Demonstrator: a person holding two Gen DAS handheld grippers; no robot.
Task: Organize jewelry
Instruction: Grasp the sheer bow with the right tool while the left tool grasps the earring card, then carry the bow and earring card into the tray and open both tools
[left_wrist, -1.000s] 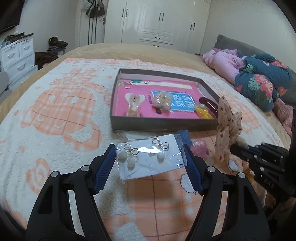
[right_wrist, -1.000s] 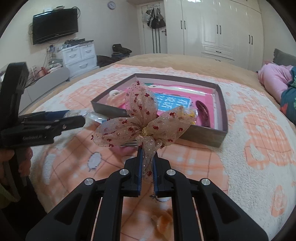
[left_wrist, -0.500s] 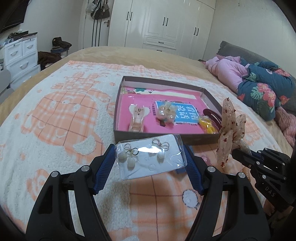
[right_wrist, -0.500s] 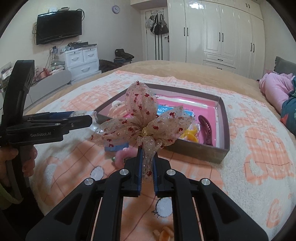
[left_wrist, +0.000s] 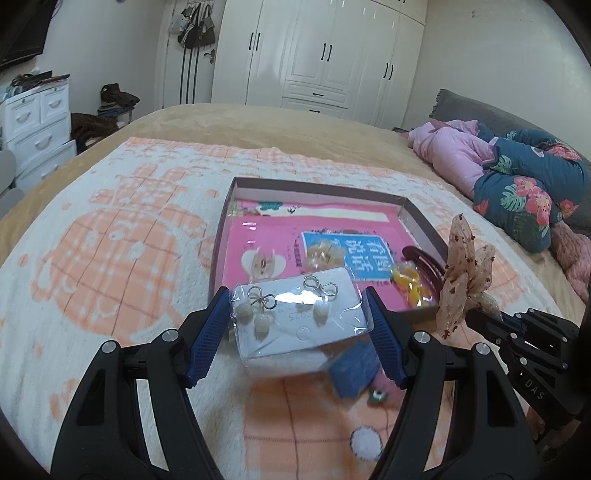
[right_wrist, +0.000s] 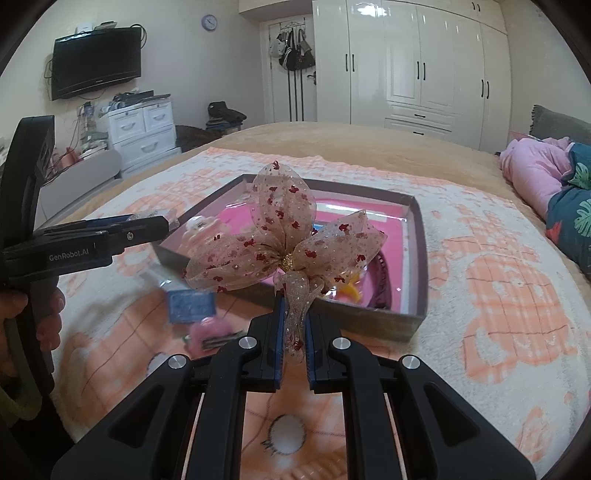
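L gripper (left_wrist: 298, 322) grips a clear-wrapped earring card (left_wrist: 300, 316) by its two short edges, jaws set wide w/ the blue pads pressing on the packet; card is held off the bed, just in front of the near wall of the shallow box (left_wrist: 421, 221) and partly overlapping it in the left wrist view. The card carries two bow-shaped gold earrings w/ pale drops. R gripper (right_wrist: 294, 334) is closed tight on the tail of a sheer beige bow w/ red specks (right_wrist: 284, 243), the loops standing upright above the fingers, over the near edge of the box. Box sits on the orange-and-white blanket (left_wrist: 110, 258) on the bed; its pink floor holds a blue printed card (left_wrist: 364, 254), a small clear packet w/ gold pieces (left_wrist: 325, 254), a pale hair clip (left_wrist: 263, 263), a yellow item (left_wrist: 408, 282) & a dark red hair clip (left_wrist: 424, 264) along the right wall. On the blanket, below & between the grippers, lie a blue packet (right_wrist: 191, 305) & a pink fluffy item (right_wrist: 208, 330), touching. A hand (right_wrist: 35, 314) holds the L gripper's handle at the left edge of the right wrist view
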